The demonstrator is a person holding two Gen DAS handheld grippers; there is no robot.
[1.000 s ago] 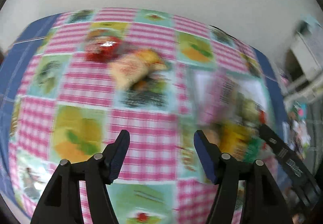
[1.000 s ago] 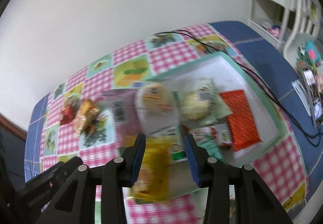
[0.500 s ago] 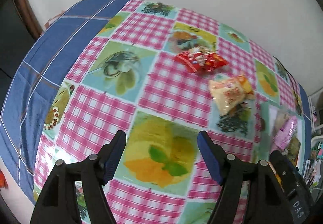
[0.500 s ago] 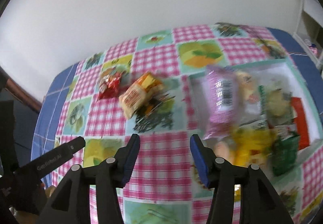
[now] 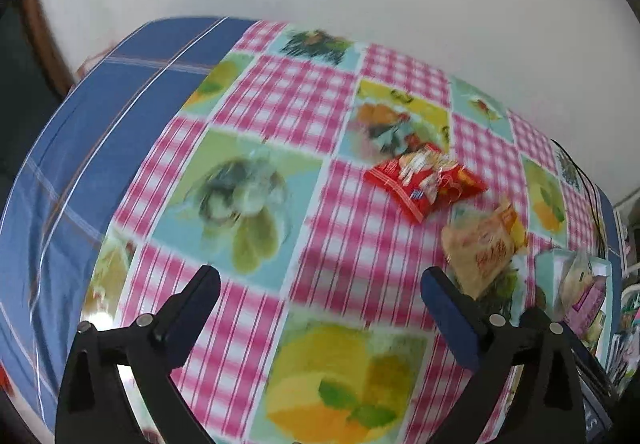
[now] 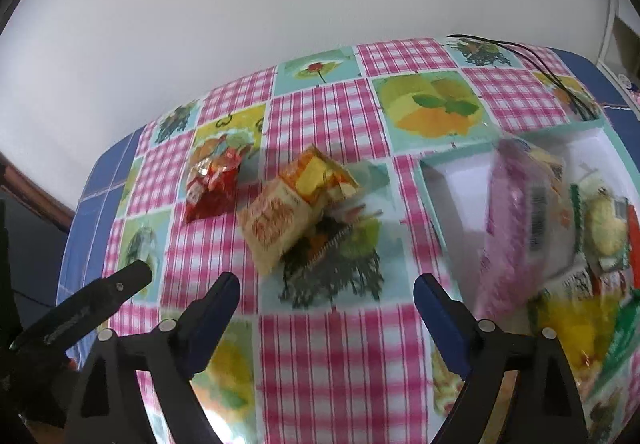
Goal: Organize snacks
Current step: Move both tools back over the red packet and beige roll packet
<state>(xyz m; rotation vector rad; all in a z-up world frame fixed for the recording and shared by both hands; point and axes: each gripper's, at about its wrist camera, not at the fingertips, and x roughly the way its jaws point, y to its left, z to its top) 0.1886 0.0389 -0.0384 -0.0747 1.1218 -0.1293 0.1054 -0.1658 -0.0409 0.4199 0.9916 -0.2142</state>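
Note:
Two snack packets lie loose on the checked tablecloth: a red packet (image 5: 426, 182) (image 6: 212, 186) and, to its right, a tan and orange packet (image 5: 482, 248) (image 6: 292, 210). A white tray (image 6: 452, 184) with a pale green rim holds several packets, a pink one (image 6: 516, 220) leaning at its left end. My left gripper (image 5: 320, 288) hovers over bare cloth, its jaws opening with nothing between them. My right gripper (image 6: 326, 290) hangs just in front of the tan packet, its jaws also opening and empty.
The table backs onto a white wall. A black cable (image 6: 532, 58) runs along the far right of the cloth. The blue border (image 5: 100, 148) marks the table's left end. The left gripper's finger (image 6: 88, 308) shows at the left in the right wrist view.
Both grippers swung left, away from the tray and towards the two loose packets, and came lower. Both sets of jaws have spread much wider.

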